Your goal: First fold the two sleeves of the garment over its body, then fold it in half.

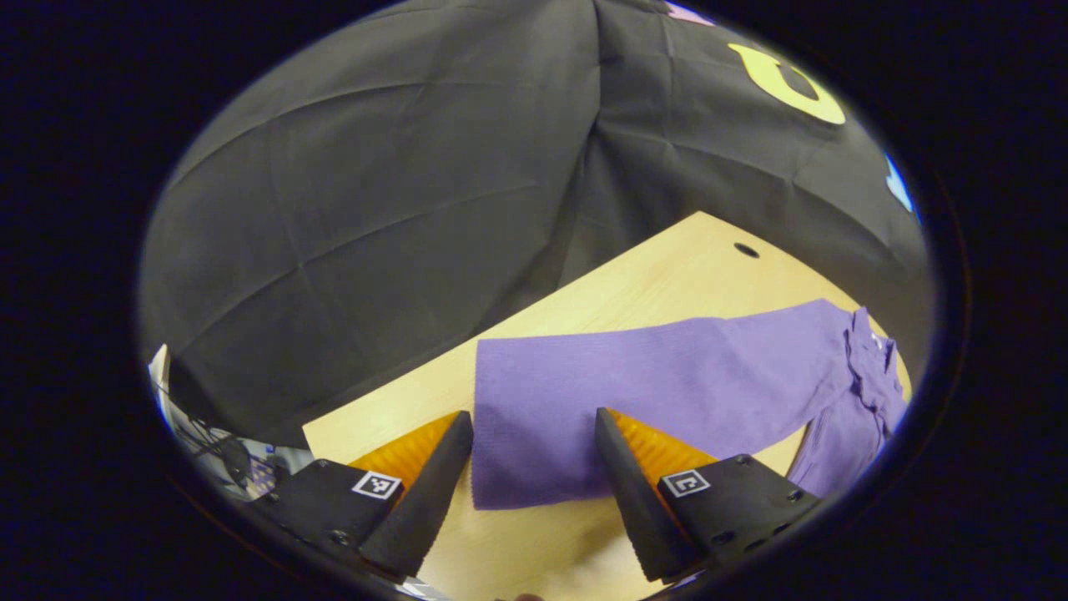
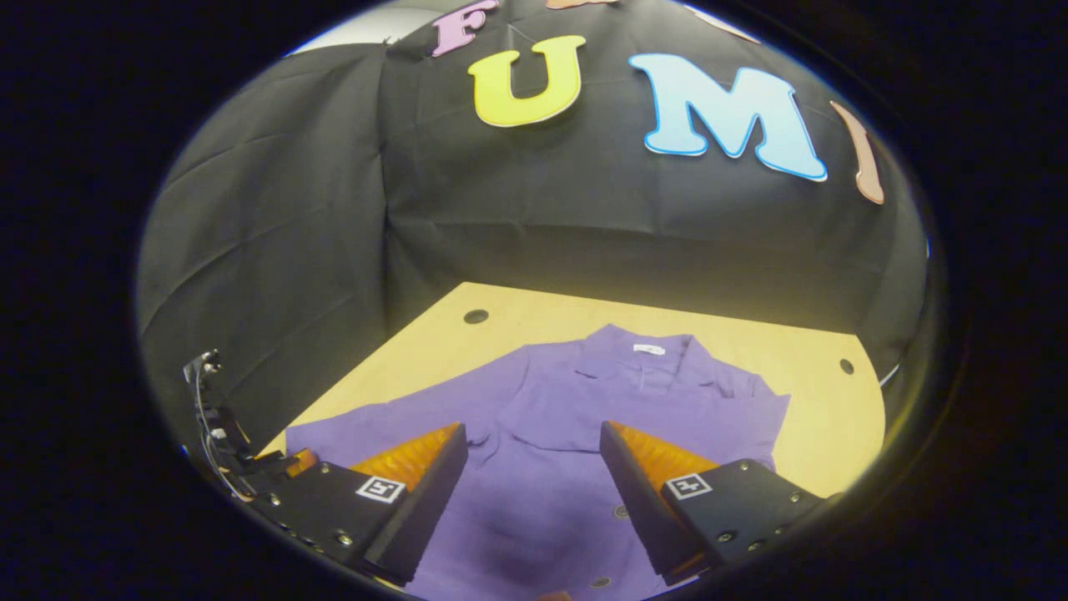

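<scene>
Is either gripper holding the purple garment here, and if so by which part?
Nothing is held. The left gripper hangs open over the cuff end of the purple knit garment's sleeve; the right gripper is open above its body.

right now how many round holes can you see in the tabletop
2 in the right gripper view: one hole near the far left corner, left of the purple garment; another hole at the far right. More may lie hidden under the garment.
</scene>
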